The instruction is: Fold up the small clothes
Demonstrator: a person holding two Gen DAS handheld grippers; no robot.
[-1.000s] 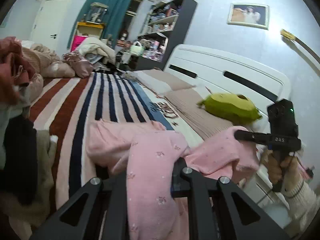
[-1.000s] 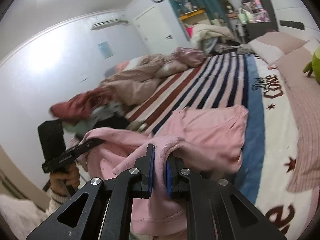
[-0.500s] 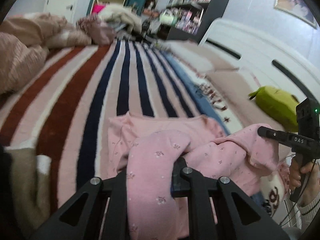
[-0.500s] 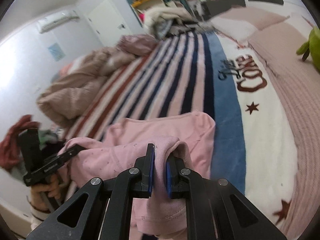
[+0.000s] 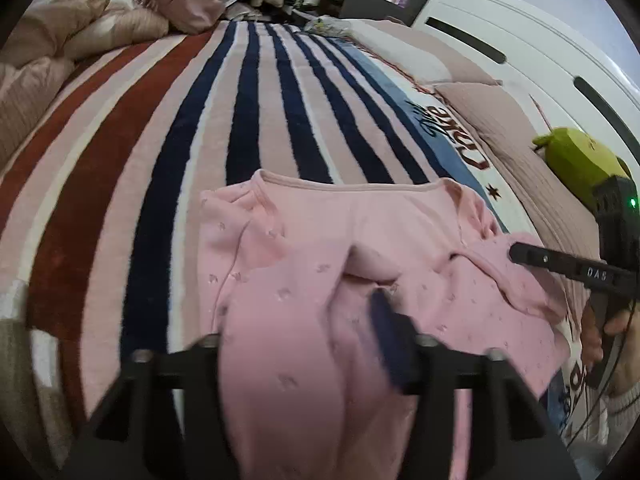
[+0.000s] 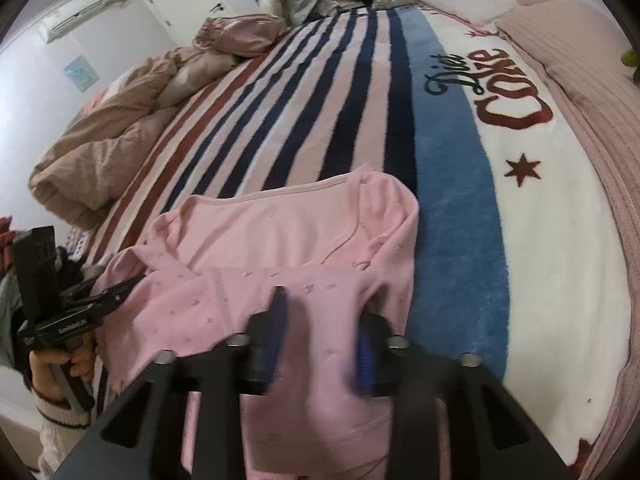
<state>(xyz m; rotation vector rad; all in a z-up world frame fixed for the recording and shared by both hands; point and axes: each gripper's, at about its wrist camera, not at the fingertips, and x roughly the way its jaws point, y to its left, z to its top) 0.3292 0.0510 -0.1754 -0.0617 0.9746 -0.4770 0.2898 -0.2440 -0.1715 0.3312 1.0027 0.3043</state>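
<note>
So the pink baby garment [image 5: 320, 248] is lying on the striped blanket [image 5: 168, 168] on the bed, near the front edge, with its far neckline end flat on the stripes and the near half doubled up over it. Looks to me like the first fold, bottom brought toward the top, is basically laid down at this point.

The left gripper [image 5: 304, 344] has its fingers spreading apart right now. Pink cloth is draped between them and over one, but nothing's pinching it as far as I can see, so it reads as a release. Same story with the right gripper [image 6: 318, 340]: fingers opening, fabric lying loose in the gap between the blue pads [image 6: 366, 364], not clamped.

In the left wrist view the right gripper's tip sits on the garment's right corner, and the right wrist view has the left one at the opposite corner.

What's left, my guess: the folded layer is still lumpy, with a bump in the middle and the near hem hanging toward the cameras, so it needs smoothing. The sleeves or sides probably still need tucking in, then another fold to get it compact.

There's also a heap of other clothes [image 6: 8, 248] off at the left edge of the right view, so likely more pieces after this one. Early days overall, I'd say.
</note>
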